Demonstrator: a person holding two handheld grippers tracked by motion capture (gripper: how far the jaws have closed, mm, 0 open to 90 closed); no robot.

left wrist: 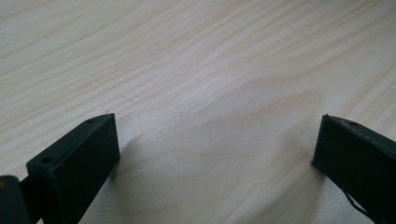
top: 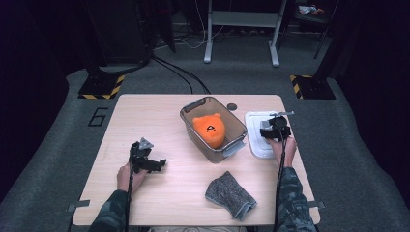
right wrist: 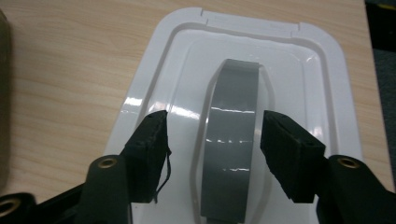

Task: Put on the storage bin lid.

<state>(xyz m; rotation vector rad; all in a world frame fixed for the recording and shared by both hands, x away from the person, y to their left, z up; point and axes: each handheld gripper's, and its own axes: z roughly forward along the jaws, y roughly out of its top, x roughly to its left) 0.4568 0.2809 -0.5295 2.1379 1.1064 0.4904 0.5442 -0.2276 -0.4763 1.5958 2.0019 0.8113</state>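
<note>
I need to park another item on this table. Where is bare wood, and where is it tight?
Bare wood: the far-left corner of the table, left of the clear bin, and the near strip between the left tongs and the grey cloth. Crowded: the right side, where the bin, the white lid and the right tongs sit close together.

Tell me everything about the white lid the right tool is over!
The white lid is a glossy plastic rectangle with rounded corners, a raised rim and a stepped, sunken middle. A strip of grey tape arches up across its middle. It lies flat on the wooden table, near the right edge, right of the clear bin. The right tool hovers open above it, one jaw on each side of the tape; whether they touch the lid is hard to tell.
</note>
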